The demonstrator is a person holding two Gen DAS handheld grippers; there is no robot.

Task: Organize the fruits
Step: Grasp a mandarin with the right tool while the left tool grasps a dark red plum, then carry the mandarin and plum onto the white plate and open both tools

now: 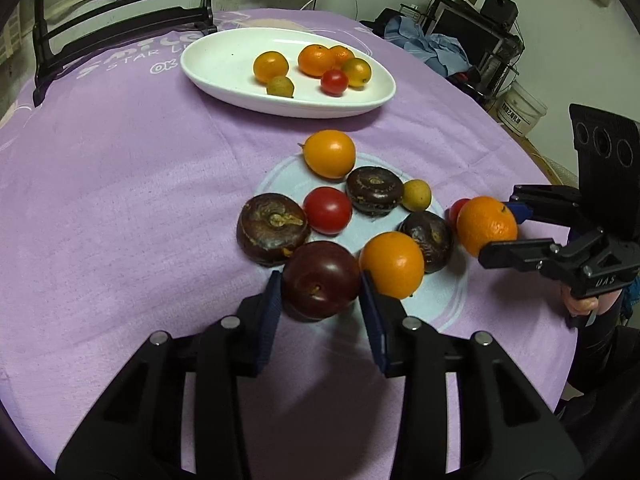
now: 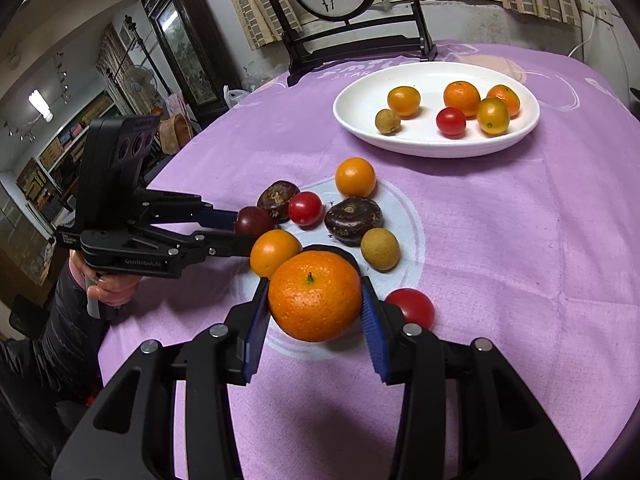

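Both hand-held grippers are loaded mid-worktop: left hand-held gripper (image 1: 320, 300) pinches a dark plum (image 1: 321, 278), right hand-held gripper (image 2: 314, 312) a mandarin (image 2: 315, 295). Round skins might slip, or bump neighbouring fruit toward the worktop's edge.

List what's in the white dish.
The white dish holds six small fruits: four orange ones, a red tomato and a small tan fruit. Nothing appears hidden under them.
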